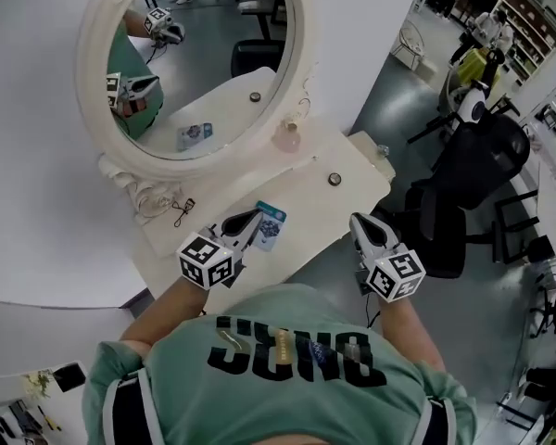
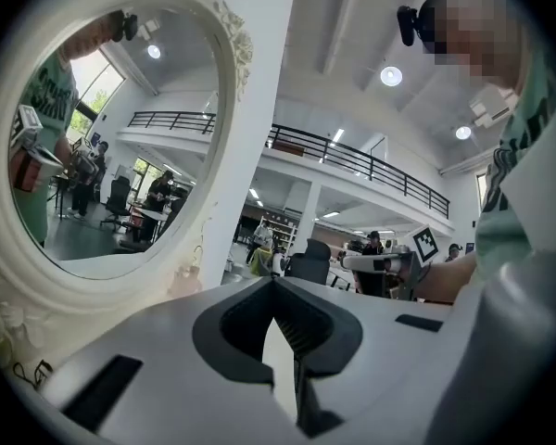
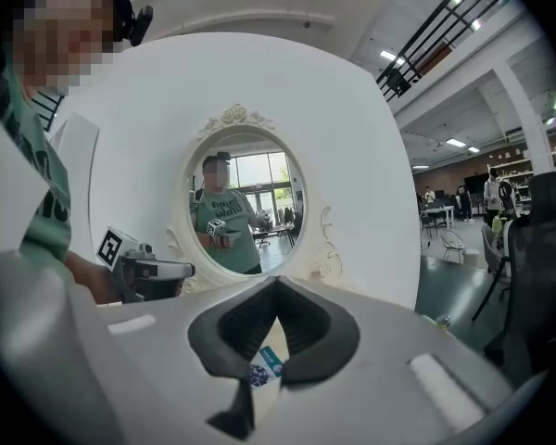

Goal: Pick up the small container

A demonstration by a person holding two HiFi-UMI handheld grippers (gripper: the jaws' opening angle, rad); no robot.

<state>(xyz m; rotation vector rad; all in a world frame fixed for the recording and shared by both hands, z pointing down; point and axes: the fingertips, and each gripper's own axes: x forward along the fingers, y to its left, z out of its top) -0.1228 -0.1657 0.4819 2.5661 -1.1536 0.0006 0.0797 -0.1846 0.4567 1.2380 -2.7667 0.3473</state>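
A small dark round container [image 1: 334, 179] sits on the white vanity table [image 1: 301, 197], toward its right end. My left gripper [image 1: 256, 216] hovers over the table's front edge, shut and empty, its tips above a teal and white packet [image 1: 272, 225]. My right gripper [image 1: 357, 219] hangs just off the table's right front corner, also shut with nothing in it, a short way in front of the container. In the left gripper view the jaws [image 2: 276, 284] meet at their tips. The right gripper view shows its jaws [image 3: 278, 284] closed, with the packet [image 3: 264, 364] visible below them.
A large oval mirror [image 1: 199, 54] in an ornate white frame stands at the back of the table. A pale pink bottle [image 1: 287, 137] is at its foot, an eyelash curler [image 1: 181, 211] lies at the left, and a small clear jar [image 1: 382, 151] sits at the right corner. Black office chairs [image 1: 473, 170] stand to the right.
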